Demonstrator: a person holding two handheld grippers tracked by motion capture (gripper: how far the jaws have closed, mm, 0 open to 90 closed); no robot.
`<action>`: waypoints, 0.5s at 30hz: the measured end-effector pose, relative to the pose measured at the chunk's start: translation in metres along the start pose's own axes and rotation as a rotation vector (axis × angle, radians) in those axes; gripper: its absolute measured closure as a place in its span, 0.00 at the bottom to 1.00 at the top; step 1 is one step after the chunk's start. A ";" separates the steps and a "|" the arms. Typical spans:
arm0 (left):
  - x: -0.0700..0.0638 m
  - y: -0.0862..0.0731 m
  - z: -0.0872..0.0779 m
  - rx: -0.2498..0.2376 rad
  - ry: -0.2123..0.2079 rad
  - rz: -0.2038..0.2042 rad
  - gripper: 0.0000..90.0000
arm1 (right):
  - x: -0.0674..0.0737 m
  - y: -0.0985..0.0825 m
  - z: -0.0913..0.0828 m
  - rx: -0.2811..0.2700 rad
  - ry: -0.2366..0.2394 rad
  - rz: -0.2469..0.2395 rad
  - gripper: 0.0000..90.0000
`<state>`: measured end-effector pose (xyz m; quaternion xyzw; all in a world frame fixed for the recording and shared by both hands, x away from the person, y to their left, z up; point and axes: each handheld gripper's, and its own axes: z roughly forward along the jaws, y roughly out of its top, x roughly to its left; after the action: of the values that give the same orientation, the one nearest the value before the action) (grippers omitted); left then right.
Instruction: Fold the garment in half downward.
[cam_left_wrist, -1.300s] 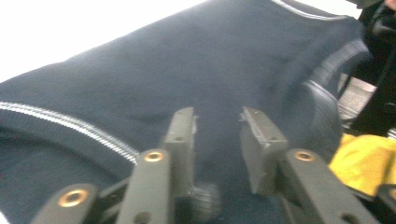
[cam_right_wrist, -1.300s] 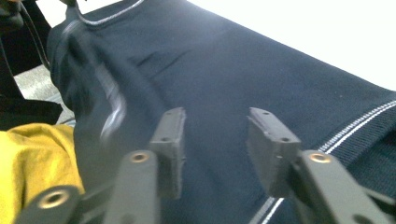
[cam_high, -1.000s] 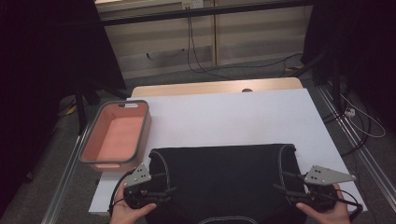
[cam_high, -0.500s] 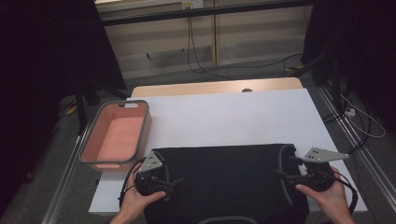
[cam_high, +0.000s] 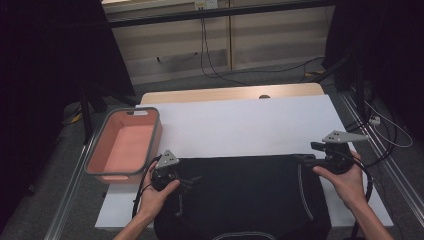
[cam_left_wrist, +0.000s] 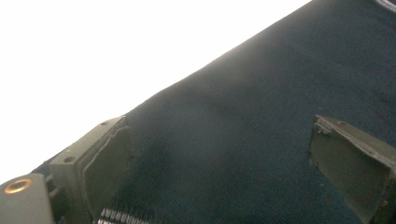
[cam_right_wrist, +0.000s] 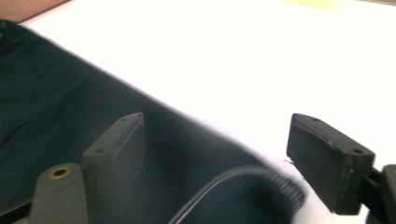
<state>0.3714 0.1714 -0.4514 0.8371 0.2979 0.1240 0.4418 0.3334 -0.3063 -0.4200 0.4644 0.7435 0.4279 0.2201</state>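
Observation:
A black garment (cam_high: 245, 195) with thin white trim lies spread flat on the near half of the white table cover (cam_high: 240, 125). My left gripper (cam_high: 192, 181) points right over the garment's left part. In the left gripper view its jaws (cam_left_wrist: 219, 154) stand wide apart just above the dark cloth (cam_left_wrist: 243, 116), gripping nothing; they have just been opening. My right gripper (cam_high: 302, 160) points left at the garment's far right corner. In the right gripper view it (cam_right_wrist: 215, 149) is open over the trimmed edge (cam_right_wrist: 261, 179), also just opened, pads off the cloth.
A pink basket (cam_high: 95, 160) with a grey rim stands at the table's left edge, close to my left hand. Bare white cover stretches beyond the garment to a wooden strip (cam_high: 230, 94) at the far edge. Cables lie on the floor behind.
Both hands have moved away from the person along the garment's sides, the left one also inward onto the cloth. Both pairs of jaws stand wider. The garment lies still.

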 end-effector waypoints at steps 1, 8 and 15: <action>0.000 -0.001 0.000 0.008 0.001 -0.001 0.07 | -0.003 0.003 0.002 -0.005 -0.002 0.012 0.25; -0.006 -0.006 -0.009 -0.026 0.010 0.019 0.07 | -0.018 0.000 0.018 0.009 -0.029 0.041 0.36; -0.008 -0.013 -0.013 -0.013 0.011 0.032 0.07 | -0.037 -0.012 0.017 0.041 -0.072 0.067 0.52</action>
<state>0.3538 0.1809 -0.4545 0.8380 0.2861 0.1378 0.4437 0.3569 -0.3338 -0.4415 0.5086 0.7278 0.4027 0.2227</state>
